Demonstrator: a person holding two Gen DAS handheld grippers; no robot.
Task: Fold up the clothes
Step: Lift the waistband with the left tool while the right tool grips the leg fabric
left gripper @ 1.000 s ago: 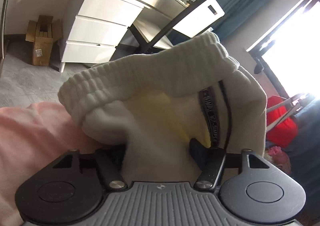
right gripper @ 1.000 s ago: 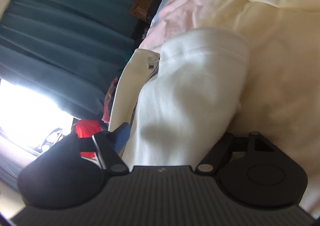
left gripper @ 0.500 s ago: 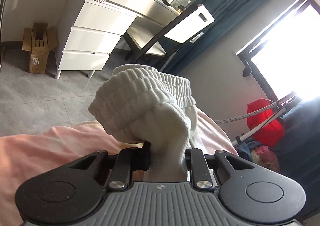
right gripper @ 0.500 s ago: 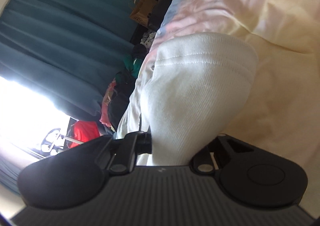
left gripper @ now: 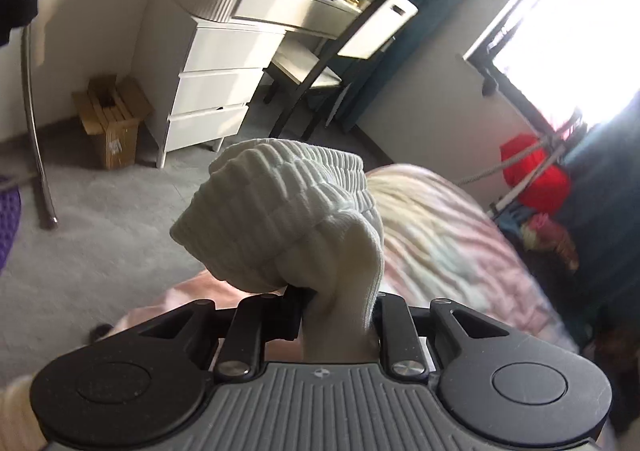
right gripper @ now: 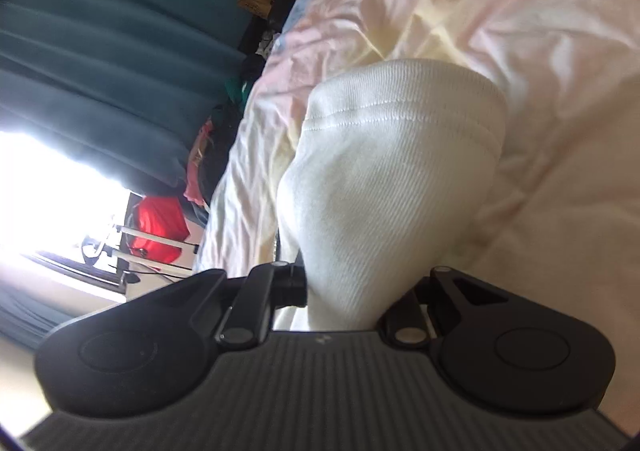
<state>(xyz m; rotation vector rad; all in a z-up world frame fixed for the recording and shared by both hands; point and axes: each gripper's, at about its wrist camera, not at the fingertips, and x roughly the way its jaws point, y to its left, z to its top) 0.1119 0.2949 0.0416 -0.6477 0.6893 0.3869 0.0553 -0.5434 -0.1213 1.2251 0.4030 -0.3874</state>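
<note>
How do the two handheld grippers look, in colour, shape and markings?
The left gripper has a grey ribbed body with a small round logo, black linkage arms with silver pivot screws, and two round black discs at its sides. The right gripper has the same shape but appears darker. No cables or sleeves show.

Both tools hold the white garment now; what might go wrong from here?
1. The left tool pinches only a thin fold below the bunched ribbed waistband; it may slip out.
2. The right tool grips bunched hem, so the fold may crease.
3. The bedsheet is wrinkled; laying flat may be hard.
</note>
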